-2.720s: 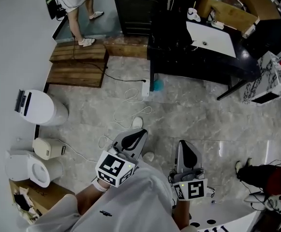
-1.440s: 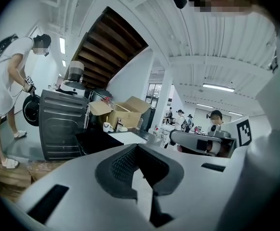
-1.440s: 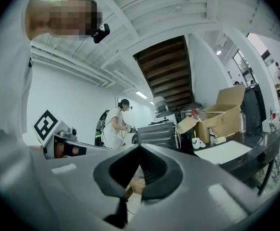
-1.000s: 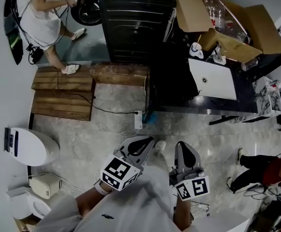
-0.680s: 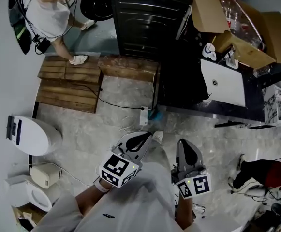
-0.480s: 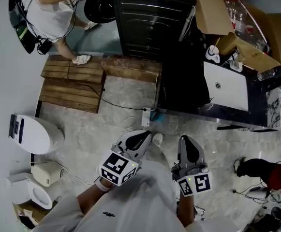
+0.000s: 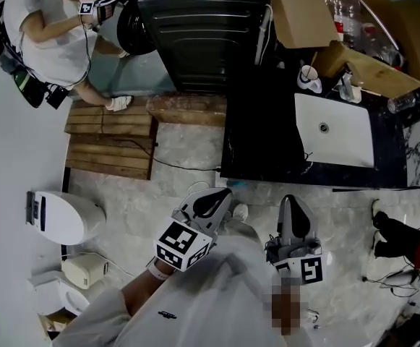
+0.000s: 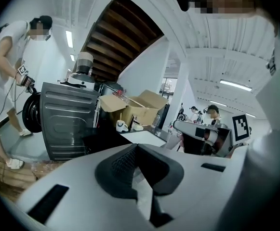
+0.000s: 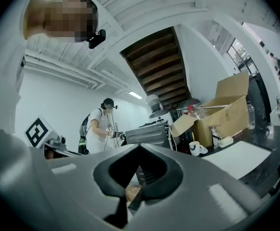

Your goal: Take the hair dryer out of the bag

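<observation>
The grey left tongs and grey right tongs are both pressed fully closed with nothing between them. They hang over the pale marble floor, just short of the black bench. I cannot tell where the hair dryer is.

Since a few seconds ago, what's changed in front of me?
The left tongs and right tongs were carried forward with you, up close to the black counter with its white sink. Nothing was gripped or released. Both tongs stayed shut and empty.
</observation>
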`<state>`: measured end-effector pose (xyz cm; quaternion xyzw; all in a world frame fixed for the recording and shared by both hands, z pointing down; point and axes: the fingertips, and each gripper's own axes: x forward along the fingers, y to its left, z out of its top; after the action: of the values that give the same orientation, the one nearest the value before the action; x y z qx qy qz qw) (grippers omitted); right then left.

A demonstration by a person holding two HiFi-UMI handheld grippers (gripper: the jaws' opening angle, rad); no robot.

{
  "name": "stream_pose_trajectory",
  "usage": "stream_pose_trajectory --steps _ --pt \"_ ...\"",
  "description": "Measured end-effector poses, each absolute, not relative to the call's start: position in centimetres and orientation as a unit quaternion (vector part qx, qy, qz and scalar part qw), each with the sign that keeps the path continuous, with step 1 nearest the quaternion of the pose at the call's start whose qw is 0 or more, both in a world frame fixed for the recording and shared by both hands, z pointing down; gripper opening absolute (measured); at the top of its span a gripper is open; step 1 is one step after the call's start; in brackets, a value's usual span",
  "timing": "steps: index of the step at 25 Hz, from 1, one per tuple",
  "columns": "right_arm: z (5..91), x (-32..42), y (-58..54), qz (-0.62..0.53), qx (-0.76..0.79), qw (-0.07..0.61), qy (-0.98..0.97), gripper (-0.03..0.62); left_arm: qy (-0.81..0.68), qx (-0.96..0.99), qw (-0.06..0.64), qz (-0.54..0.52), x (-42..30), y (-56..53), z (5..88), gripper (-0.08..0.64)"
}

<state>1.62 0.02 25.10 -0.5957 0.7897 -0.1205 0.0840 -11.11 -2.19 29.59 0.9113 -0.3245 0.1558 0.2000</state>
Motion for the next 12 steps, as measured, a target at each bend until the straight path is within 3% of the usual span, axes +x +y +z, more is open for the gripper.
stream_pose_trajectory --steps 12 --pt "28.2 6.2 -6.7 -0.156 -0.547 0.088 0.817 0.011 -0.376 0.9 0.16 0.153 -4.8 -7.4 29.5 0.008"
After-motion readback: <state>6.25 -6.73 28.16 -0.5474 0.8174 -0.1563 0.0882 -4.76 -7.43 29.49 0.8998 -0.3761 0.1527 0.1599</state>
